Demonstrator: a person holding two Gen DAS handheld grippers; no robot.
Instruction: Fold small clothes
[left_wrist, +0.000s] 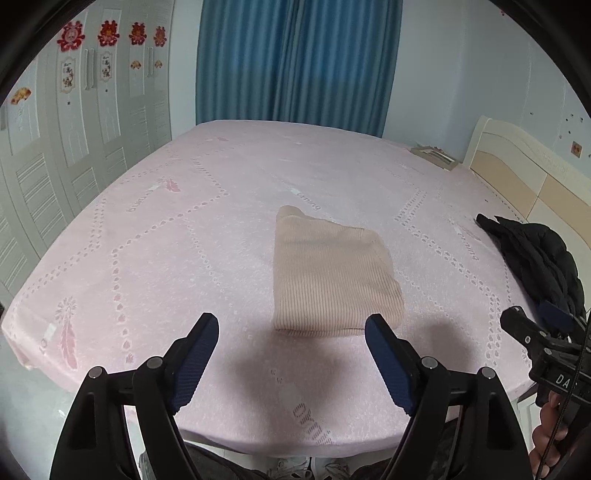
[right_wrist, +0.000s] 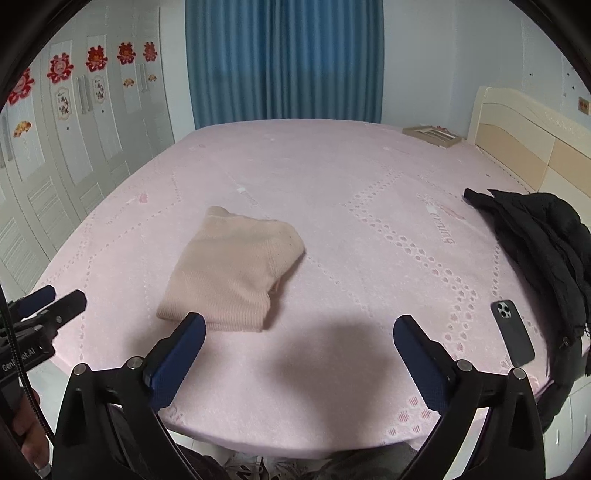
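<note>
My left tool (left_wrist: 291, 321) hangs above the near edge of the bed (left_wrist: 155, 229), fingers spread wide, nothing between them. My right tool (right_wrist: 299, 321) is likewise released and empty, its blue pads (right_wrist: 177, 354) splayed apart over bare sheet.

The folded beige knit sweater (left_wrist: 328, 273) lies flat on the pink bedsheet, a compact rectangle, ribbed hem toward me, touched by neither tool. In the left wrist view it sits just beyond and between my fingertips; in the right wrist view it lies beyond the left finger, left of centre.

A black puffer jacket (right_wrist: 546, 236) is heaped at the bed's right edge, well apart from the sweater. A dark phone (right_wrist: 511, 332) lies camera-side up just beside the jacket, near the bed's corner. A framed picture (right_wrist: 432, 134) rests flat at the far right, by the cream headboard (right_wrist: 524, 147). Blue curtain (left_wrist: 299, 59) beyond the bed; white wardrobe (left_wrist: 70, 147) with red paper cutouts on the left.
</note>
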